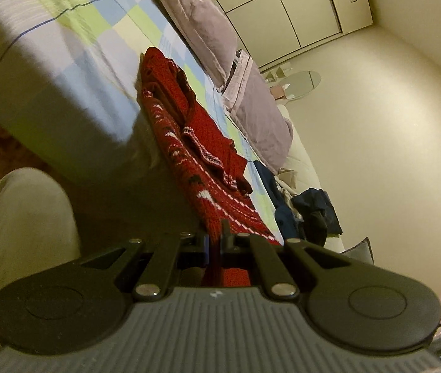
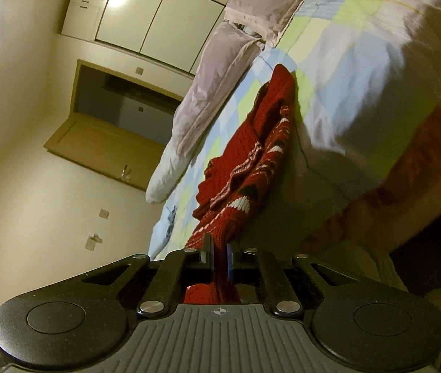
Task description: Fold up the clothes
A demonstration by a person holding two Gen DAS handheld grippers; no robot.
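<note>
A red knit sweater (image 1: 189,130) with white and dark patterning lies along the edge of a bed with a checked blue, green and white sheet (image 1: 80,31). My left gripper (image 1: 215,236) is shut on one edge of the sweater, fabric pinched between its jaws. In the right wrist view the same sweater (image 2: 251,155) stretches away from my right gripper (image 2: 219,248), which is shut on another part of its edge. A sleeve with a striped cuff lies folded over the body.
Lilac pillows (image 1: 208,18) lie along the far side of the bed. A heap of dark blue clothes (image 1: 307,214) sits on the bed beyond the sweater. White wardrobe doors (image 1: 298,6), an open door (image 2: 121,124) and the person's leg (image 1: 28,233) are in view.
</note>
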